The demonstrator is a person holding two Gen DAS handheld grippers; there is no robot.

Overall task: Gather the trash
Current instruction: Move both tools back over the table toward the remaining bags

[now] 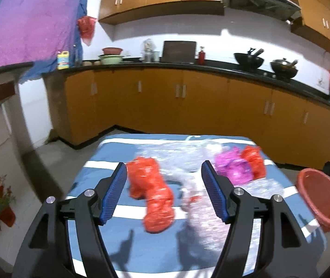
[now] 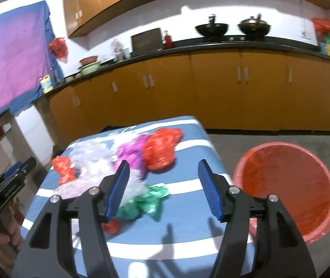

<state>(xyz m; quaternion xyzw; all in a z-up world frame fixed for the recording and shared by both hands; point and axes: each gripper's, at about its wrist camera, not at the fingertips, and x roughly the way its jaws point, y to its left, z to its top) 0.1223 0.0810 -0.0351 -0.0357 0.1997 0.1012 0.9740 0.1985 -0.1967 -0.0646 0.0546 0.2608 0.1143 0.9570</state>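
- Here, the left claw [image 1: 163, 193] hangs released above a red bag [image 1: 152, 194], whose long axis runs away from it.
- The right claw [image 2: 162, 190], also released, hovers near a green bag [image 2: 145, 202]; the red bucket [image 2: 287, 185] stands rightward.

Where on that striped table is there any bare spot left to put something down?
Bare cloth on the table lies along its near edge and the side by the red bucket, right of the green bag. The middle and far-left are crowded with crumpled bags.
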